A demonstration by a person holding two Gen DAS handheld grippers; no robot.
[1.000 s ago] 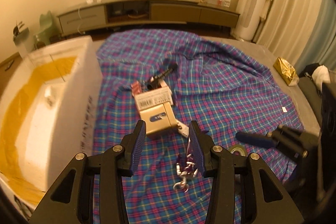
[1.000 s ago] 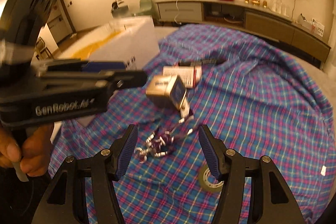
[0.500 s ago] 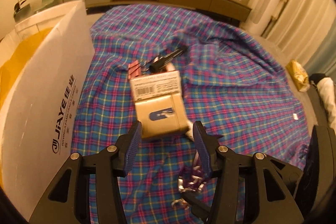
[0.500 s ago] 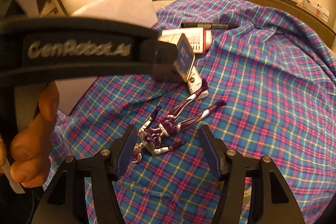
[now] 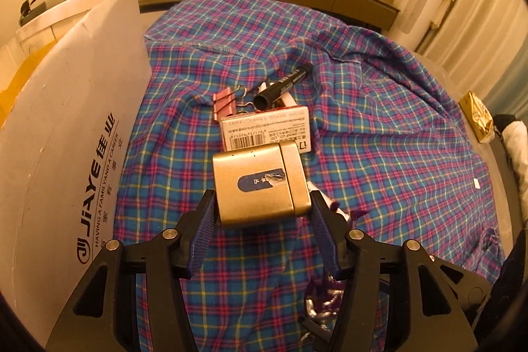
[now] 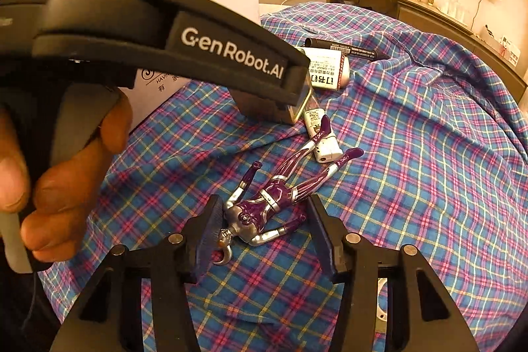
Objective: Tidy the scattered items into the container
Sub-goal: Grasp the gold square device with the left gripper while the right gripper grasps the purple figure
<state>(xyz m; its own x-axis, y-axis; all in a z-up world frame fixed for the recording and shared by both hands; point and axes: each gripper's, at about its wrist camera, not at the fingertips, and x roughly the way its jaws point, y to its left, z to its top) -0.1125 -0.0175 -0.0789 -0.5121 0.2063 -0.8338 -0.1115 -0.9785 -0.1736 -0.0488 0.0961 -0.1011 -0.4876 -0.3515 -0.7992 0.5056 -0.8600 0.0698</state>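
Observation:
A gold metal box with a blue label lies on the plaid cloth. My left gripper is open, its fingers on either side of the box's near end. A purple and silver toy figure lies on the cloth. My right gripper is open, with the figure's torso and head between its fingers. The white cardboard container stands at the left. In the right wrist view the left gripper's black body crosses the upper left and hides most of the gold box.
Behind the gold box lie a white barcode box, a pink binder clip and a black marker. A small white tube lies by the figure's legs. A gold packet sits at the far right.
My left gripper has moved forward until its fingers flank the gold box. My right gripper has moved forward and down around the toy figure. Both stay open.

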